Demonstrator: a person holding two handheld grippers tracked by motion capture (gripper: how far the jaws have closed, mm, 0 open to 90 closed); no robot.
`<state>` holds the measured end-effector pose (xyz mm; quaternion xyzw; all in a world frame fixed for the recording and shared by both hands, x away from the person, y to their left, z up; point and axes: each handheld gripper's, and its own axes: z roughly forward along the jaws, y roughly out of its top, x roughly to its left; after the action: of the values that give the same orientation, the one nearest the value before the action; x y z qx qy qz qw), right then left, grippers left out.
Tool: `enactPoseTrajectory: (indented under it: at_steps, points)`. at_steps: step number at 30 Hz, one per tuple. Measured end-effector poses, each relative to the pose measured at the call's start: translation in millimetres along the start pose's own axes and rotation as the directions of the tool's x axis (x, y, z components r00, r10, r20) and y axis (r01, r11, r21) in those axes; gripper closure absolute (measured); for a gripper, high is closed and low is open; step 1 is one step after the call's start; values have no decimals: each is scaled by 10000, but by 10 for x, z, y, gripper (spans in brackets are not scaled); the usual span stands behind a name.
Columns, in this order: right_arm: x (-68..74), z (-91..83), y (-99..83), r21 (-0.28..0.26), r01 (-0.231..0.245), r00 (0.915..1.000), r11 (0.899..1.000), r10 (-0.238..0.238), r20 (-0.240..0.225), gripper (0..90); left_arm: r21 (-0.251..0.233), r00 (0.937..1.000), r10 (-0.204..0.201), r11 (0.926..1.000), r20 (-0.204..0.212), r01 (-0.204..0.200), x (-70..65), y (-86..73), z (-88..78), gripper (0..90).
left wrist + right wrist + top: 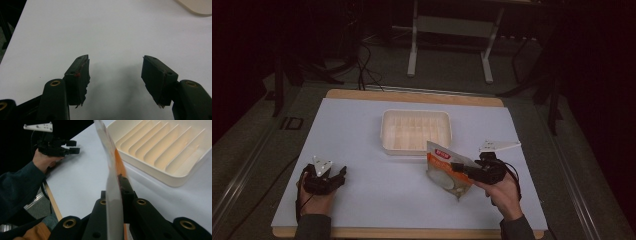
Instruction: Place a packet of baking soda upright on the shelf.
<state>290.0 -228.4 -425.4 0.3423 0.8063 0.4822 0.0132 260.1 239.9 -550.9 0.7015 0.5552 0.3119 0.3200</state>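
Right claw (462,167) clamps pouch (444,170); tray (415,131) empty

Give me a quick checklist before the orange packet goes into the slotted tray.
1. Grip: right gripper has its jaws shut on the orange and white plastic snack packet: ok.
2. Packet off the table: it hangs above the white tabletop: ok.
3. Tray free: the cream ribbed plastic tray has nothing in its slots: ok.
4. Path: bare surface between packet and tray: ok.
5. Left gripper out of the way: at the near left edge, jaws open, holding nothing: ok.
6. Packet sealed: cannot tell.
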Motion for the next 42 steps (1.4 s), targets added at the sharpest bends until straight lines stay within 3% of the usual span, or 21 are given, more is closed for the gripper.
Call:
enactPoseTrajectory:
  at_steps: [5,12,32,42]
  points:
    - [-44,-91,43,-414,-247,9992,9988,260,311,900,-37,10000,-14,10000,-44,13,-1,-1,-1,394]
    - [-71,-195,70,-939,-477,9987,9944,493,149,900,-162,9998,-103,9998,-169,100,2,-4,-9,394]
    - [-30,-216,235,-1351,-549,9964,9893,629,564,900,-132,9996,-21,9999,-297,17,-9,-6,-5,394]
    - [3,-194,369,-1734,-556,9917,9833,746,1048,900,-120,9995,-12,9999,-316,8,-8,-5,-7,396]
